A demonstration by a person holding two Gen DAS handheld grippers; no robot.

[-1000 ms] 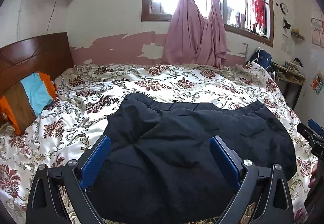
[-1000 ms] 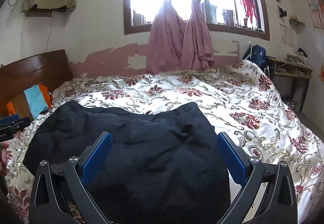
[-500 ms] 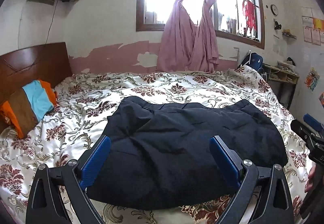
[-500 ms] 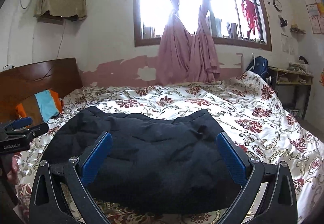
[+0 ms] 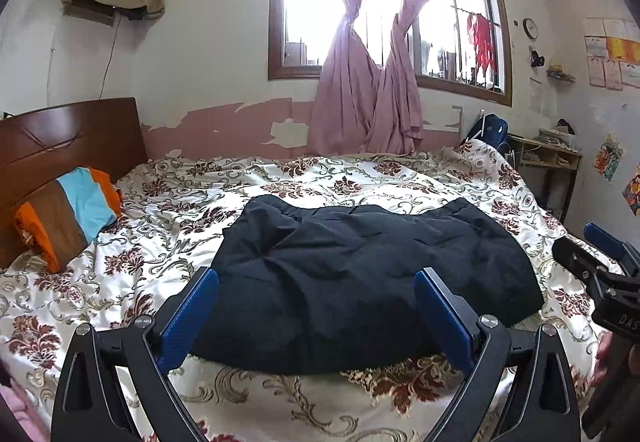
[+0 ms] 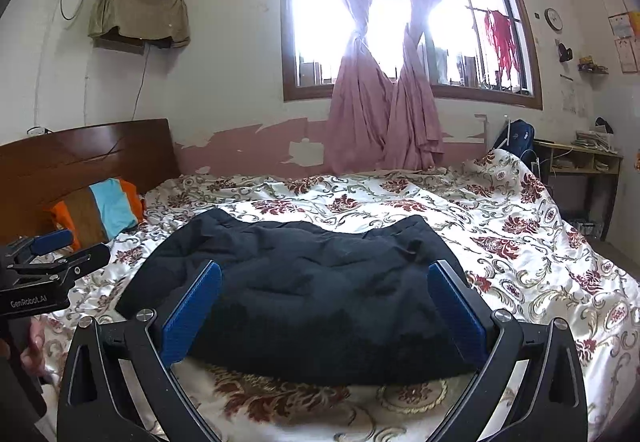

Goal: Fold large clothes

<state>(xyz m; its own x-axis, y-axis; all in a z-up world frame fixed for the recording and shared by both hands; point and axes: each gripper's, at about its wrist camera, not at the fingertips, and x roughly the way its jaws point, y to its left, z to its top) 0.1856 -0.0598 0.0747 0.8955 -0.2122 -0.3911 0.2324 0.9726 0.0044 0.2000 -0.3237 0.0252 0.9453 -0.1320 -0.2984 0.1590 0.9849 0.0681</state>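
Nearest, the left gripper (image 5: pixel 316 316) and the right gripper (image 6: pixel 325 316) both hang above the near side of the bed, jaws spread wide and holding nothing. Just beyond them the black garment (image 5: pixel 360 274) lies on the floral bedspread (image 5: pixel 160 262) as a compact, puffy bundle, doubled over by the look of it, so the folding seems largely done; perhaps one more fold or some smoothing is left. Its near edge sits back from the bed's front, with open spread on both sides. Farther off, a striped pillow (image 5: pixel 68 214) rests by the headboard (image 5: pixel 68 134), well apart.
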